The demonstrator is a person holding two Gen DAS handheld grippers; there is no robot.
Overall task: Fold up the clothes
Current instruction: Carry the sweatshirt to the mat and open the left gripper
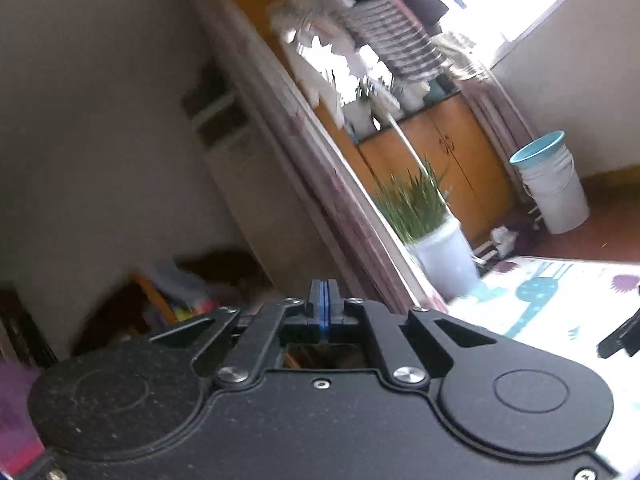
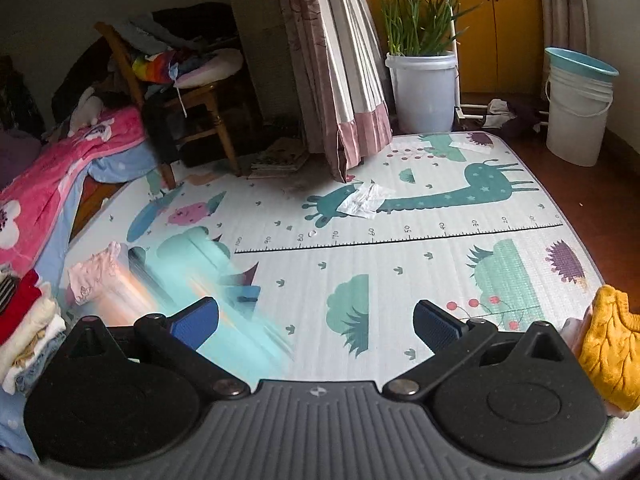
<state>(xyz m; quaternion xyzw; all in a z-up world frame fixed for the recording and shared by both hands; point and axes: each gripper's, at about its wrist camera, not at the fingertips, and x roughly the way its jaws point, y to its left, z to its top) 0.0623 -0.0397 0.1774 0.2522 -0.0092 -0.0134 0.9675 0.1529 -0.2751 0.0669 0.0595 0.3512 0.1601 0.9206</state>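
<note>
- A folded stack [image 2: 28, 328] sat at the play mat's [image 2: 400, 280] left edge, so some was done.
- A yellow garment [image 2: 612, 352] and pink one [image 2: 96, 276] apparently awaited folding.
- The left gripper [image 1: 325, 292] was closed, empty; the right gripper [image 2: 316, 320] gaped wide, empty.

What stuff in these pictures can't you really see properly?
- Right wrist view: a blurred streak of teal and orange beside the pink garment; I can't tell what it is.
- Right wrist view: the yellow garment is cut off by the right edge.
- Right wrist view: the stack of folded clothes is cut off by the left edge.
- Left wrist view: hanging laundry is blurred and washed out by window glare.
</note>
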